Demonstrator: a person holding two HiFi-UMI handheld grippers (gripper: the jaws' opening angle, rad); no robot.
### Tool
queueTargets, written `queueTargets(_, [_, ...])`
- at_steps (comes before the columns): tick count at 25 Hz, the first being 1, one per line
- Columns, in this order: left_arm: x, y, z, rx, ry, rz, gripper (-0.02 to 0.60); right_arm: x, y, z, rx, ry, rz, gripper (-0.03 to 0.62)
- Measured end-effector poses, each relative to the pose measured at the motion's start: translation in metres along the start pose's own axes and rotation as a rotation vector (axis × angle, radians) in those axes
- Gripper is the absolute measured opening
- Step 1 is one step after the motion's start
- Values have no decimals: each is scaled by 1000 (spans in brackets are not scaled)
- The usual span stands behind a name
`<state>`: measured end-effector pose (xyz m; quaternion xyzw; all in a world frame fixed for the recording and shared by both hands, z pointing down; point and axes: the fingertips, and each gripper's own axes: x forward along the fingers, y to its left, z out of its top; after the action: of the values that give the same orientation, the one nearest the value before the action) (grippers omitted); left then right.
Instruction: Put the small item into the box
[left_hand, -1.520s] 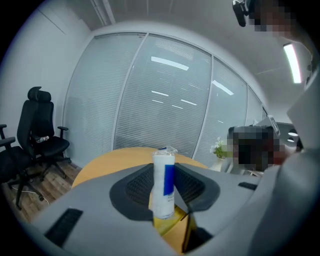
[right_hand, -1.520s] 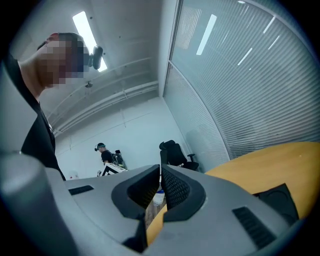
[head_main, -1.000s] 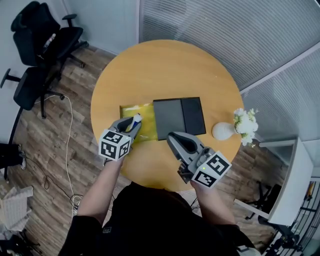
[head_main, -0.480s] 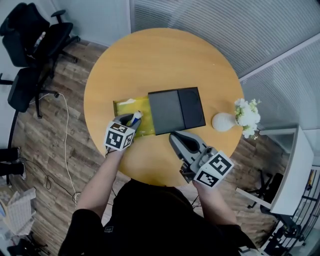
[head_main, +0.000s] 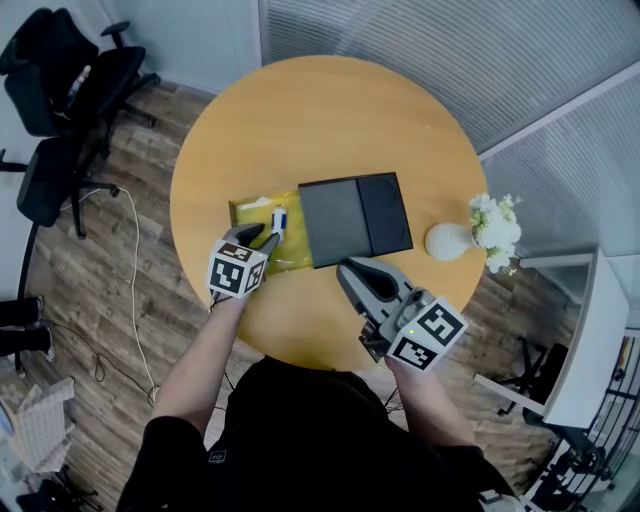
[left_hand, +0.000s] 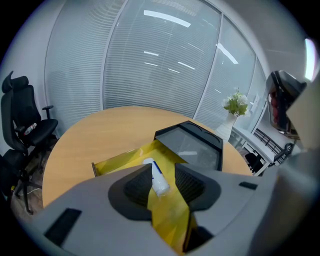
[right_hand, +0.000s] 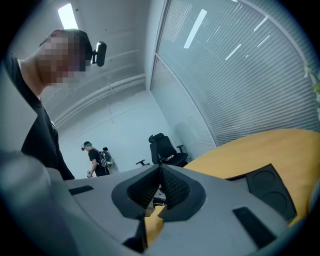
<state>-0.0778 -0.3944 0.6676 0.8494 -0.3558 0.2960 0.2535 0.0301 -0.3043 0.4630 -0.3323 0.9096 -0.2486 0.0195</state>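
1 small item (head_main: 279, 218) lies in the yellow box (head_main: 293, 250) — near corner hidden (head view).

— Bright enough in here?
— Plenty. Cool, even light comes from the ceiling lamp (right_hand: 67, 16), and bright strips streak white across the glass wall (left_hand: 160, 60).
— Any hard shadows?
— None, only soft ones on the table (head_main: 330, 130). The yellow box (left_hand: 120, 161) gleams, and the black lid (left_hand: 192, 147) carries a pale sheen.
— And the gripper views?
— Bulged like fisheyes, black at the corners, soft up close.
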Motion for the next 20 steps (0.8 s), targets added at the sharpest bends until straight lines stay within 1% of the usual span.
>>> queueTargets(6, [-29,-3,20,-9,-84,11,137,2,11,13,-33,-19,23,38])
queueTargets(11, [-60,-6,38,-20,-158,29,83,6,21,22,-58,-31,60,38])
queueTargets(13, [-72,-8,44,-23,-187,36,71,7,24,25,-69,-34,74,38])
queueTargets(20, [-114,-15,60,-18,-273,53,51,11,36,38,-112,-50,104,38])
